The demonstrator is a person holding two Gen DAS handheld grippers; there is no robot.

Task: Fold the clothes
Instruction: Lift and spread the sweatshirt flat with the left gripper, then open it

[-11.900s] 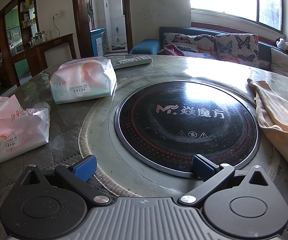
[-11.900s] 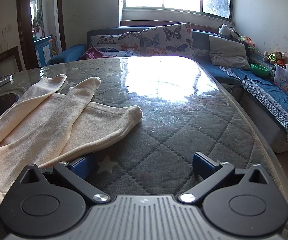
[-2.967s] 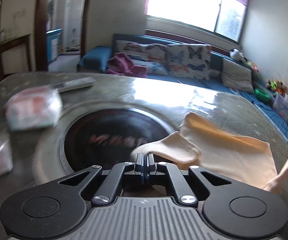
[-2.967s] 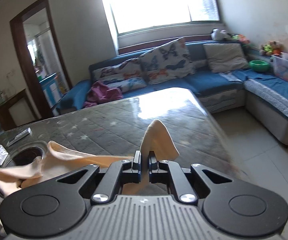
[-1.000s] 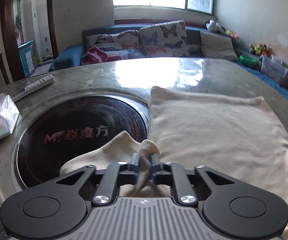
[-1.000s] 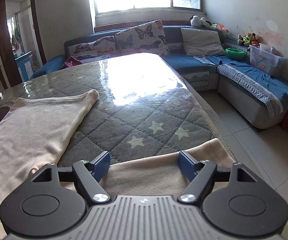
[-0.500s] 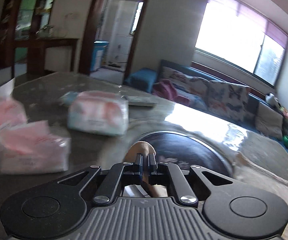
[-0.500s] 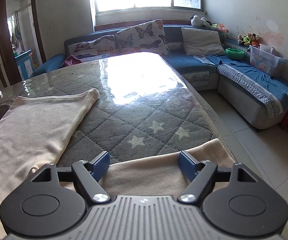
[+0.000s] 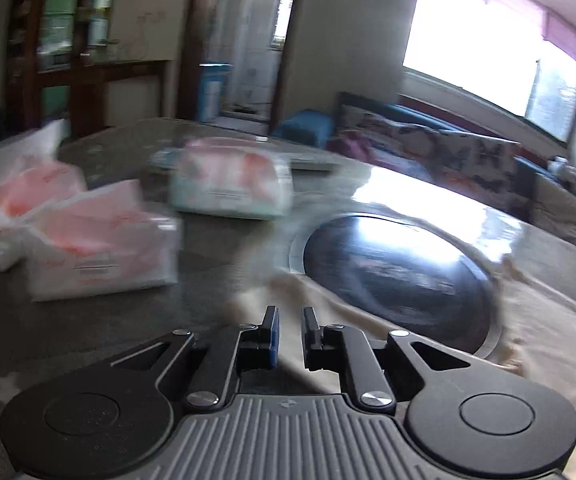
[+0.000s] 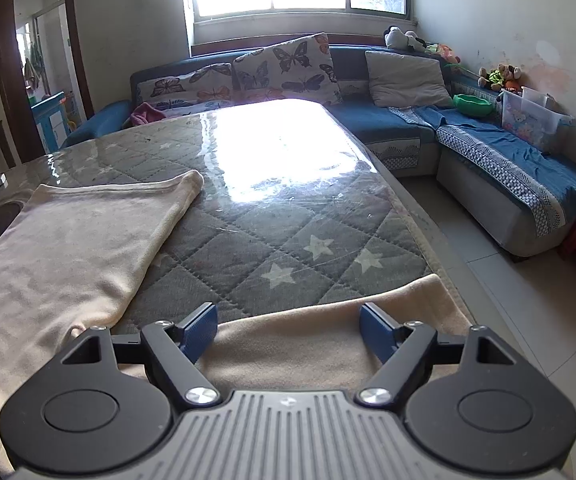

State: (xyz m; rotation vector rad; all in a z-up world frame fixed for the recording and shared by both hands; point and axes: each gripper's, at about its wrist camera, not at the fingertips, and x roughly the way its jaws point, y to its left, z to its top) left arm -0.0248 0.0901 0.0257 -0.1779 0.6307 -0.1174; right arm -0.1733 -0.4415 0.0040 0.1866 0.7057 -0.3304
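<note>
Cream garment (image 10: 68, 240) spread flat on the quilted table (image 10: 288, 232)

Soft, limp — we'd pinch a hem; our left gripper (image 9: 288, 334) is parted slightly, right gripper (image 10: 288, 330) gapes wide — both empty.

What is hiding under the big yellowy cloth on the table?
Under the cream cloth lies the grey quilted star-pattern table cover, and its left edge laps over the black round cooktop. Anything smaller beneath the cloth is covered and cannot be seen.
</note>
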